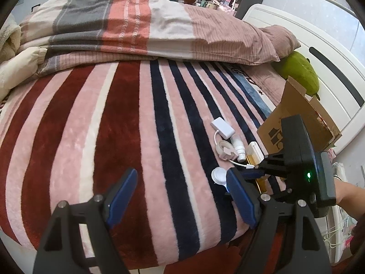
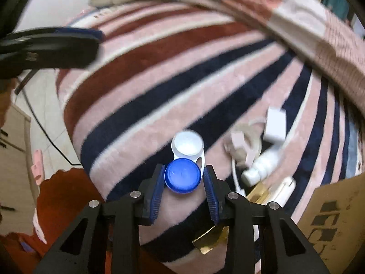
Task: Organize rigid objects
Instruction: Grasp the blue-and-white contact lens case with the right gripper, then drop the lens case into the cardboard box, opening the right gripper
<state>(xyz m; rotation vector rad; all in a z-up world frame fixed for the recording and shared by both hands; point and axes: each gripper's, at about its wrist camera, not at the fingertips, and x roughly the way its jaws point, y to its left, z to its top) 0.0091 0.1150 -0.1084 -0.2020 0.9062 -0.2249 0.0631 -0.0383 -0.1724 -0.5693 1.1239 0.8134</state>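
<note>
A contact lens case (image 2: 186,159) with one white cap and one blue cap lies on the striped blanket (image 2: 159,91) near the bed's edge. My right gripper (image 2: 184,177) points steeply down at it, and its blue pads press on both sides of the blue cap. In the left wrist view only the white cap (image 1: 218,174) shows, beside my left gripper's right finger. My left gripper (image 1: 181,175) hovers over the blanket, open with nothing between its fingers. To the case's right lie a white adapter (image 2: 275,125), a small white bottle (image 2: 262,166) and a coiled cable (image 2: 239,146).
An open cardboard box (image 1: 294,114) stands on the bed to the right of the items, with a gold-and-white packet (image 1: 254,151) against it. A folded quilt (image 1: 136,22) and a green plush (image 1: 298,73) lie at the back. The bed's edge drops to the floor (image 2: 45,114) on the near side.
</note>
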